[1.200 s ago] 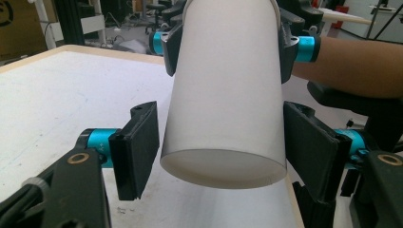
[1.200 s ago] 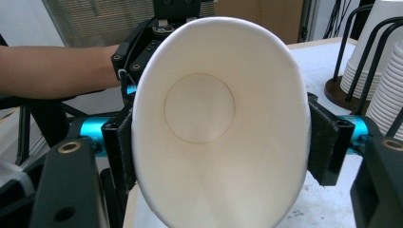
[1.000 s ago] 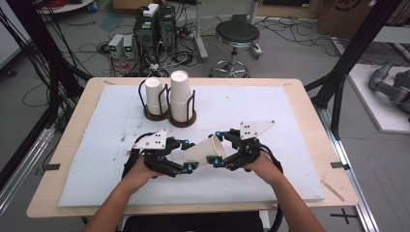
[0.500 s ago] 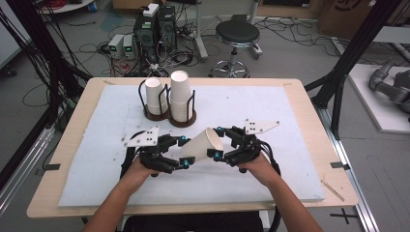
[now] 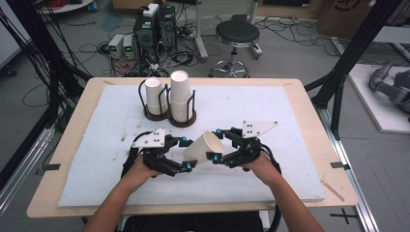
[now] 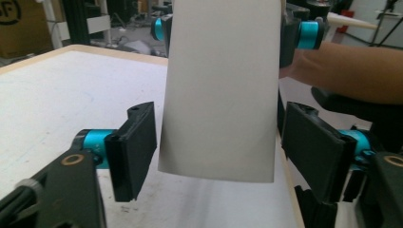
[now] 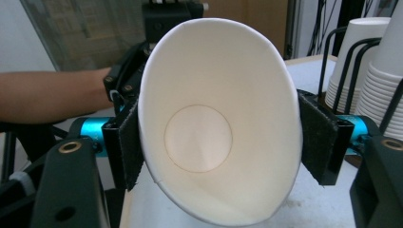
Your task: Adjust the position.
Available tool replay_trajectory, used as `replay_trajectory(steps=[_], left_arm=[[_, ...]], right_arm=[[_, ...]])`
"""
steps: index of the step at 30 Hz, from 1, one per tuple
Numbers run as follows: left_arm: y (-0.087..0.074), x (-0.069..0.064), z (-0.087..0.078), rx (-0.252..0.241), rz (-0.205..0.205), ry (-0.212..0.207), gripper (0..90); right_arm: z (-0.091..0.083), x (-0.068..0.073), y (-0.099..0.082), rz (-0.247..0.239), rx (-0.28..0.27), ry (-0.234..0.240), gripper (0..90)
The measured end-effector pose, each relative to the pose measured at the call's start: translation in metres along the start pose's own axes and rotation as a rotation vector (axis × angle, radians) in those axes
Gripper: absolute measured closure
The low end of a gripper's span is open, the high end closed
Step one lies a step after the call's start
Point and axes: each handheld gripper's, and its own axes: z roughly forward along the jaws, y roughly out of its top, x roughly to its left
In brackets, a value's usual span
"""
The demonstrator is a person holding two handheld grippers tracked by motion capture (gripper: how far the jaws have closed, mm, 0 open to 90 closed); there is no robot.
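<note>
White foam-like mat (image 5: pixel 270 111) covers a pale wood table (image 5: pixel 309 104); grey floor behind with cables, a round black stool (image 5: pixel 237 34) at 12 o'clock and black computer boxes (image 5: pixel 154 26) at 11.

Paper cup (image 5: pixel 203 147) sits mid-air near the mat's centre, between both grippers, lying on its side, mouth toward the right gripper (image 5: pixel 220 145), base toward the left gripper (image 5: pixel 186 154). Cup is plain white, smooth matte paper, tapered cone shape, rolled rim squashed into an oval, flat round bottom seen inside from the right gripper view (image 7: pixel 197 137).

Right gripper pads press both sides of the rim, clamped on the cup and denting it. Left gripper jaws have just been opening; black flat pads stand apart from the cup's narrow end, small gaps each side, cup between them, not gripped.

At 11 o'clock from the cup, dark wire holder (image 5: pixel 169 113) on round wooden bases, two stacks of white cups (image 5: pixel 179 94), upright, ribbed by nested rims.
</note>
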Motion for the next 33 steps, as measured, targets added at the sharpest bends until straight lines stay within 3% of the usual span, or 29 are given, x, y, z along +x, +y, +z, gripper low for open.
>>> replay_trajectory(steps=[5,13,17,24,29,33], left_arm=[[-0.0009,-0.0009,0.003,0.018,0.003,0.009,27.2],[-0.003,-0.0028,0.0065,0.047,0.017,-0.004,34.7],[-0.0033,-0.0021,0.0067,0.021,0.001,-0.016,34.7],[-0.0032,0.0006,0.0005,-0.067,-0.031,-0.017,35.0],[-0.0029,0.0005,-0.0009,-0.092,-0.033,-0.022,35.2],[-0.0035,-0.0006,0.0014,-0.074,-0.026,-0.021,35.6]], right_arm=[[0.0009,0.0004,0.0015,-0.019,0.035,-0.016,28.0],[0.0033,0.0024,0.0031,-0.004,0.034,-0.001,26.9],[0.0031,0.0024,0.0035,0.006,0.005,-0.005,24.0],[-0.0017,0.0015,0.0045,0.079,-0.09,-0.005,19.5],[-0.0011,0.0015,0.0041,0.084,-0.088,-0.004,19.5],[-0.0004,0.0021,0.0041,0.071,-0.087,0.001,24.1]])
